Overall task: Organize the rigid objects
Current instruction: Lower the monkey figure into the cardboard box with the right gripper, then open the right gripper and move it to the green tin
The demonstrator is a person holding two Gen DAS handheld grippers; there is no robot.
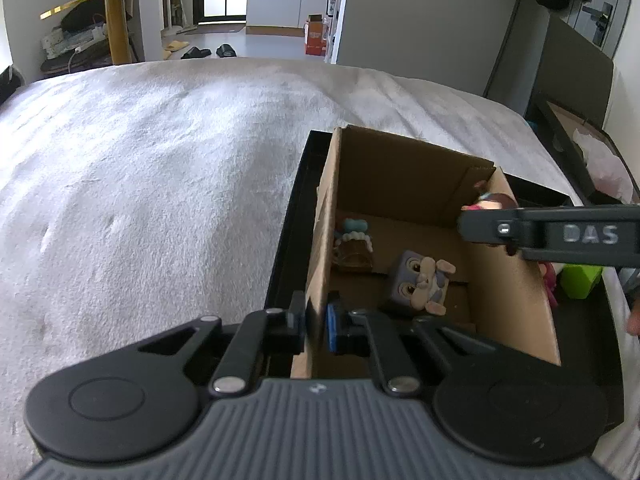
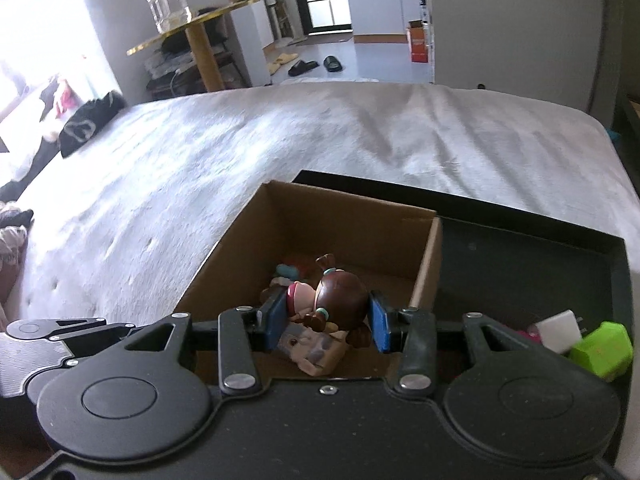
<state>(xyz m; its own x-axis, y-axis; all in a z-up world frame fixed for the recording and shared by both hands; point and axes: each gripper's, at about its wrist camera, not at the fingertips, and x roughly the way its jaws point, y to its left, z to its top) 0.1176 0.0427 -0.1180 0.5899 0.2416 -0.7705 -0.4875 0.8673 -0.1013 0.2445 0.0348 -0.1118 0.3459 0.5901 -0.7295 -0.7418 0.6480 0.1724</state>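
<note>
A cardboard box [image 1: 516, 280] stands in a black tray [image 1: 286, 236] on the bed. My left gripper [image 1: 316, 324] is shut on the box's near left wall. Inside lie a purple rabbit cube toy [image 1: 420, 284] and a small figure with teal and brown parts [image 1: 354, 244]. My right gripper [image 2: 328, 320] is shut on a brown-haired doll figure [image 2: 340, 296] and holds it over the box [image 2: 352, 216]. The right gripper also shows in the left wrist view [image 1: 472, 220], with the doll at its tip.
In the tray [image 2: 520, 264] right of the box lie a green block [image 2: 604, 350], a white charger plug [image 2: 558, 330] and a pink item. The white bedspread [image 1: 160, 160] spreads left and beyond. A gold-edged side table [image 2: 200, 28] stands past the bed.
</note>
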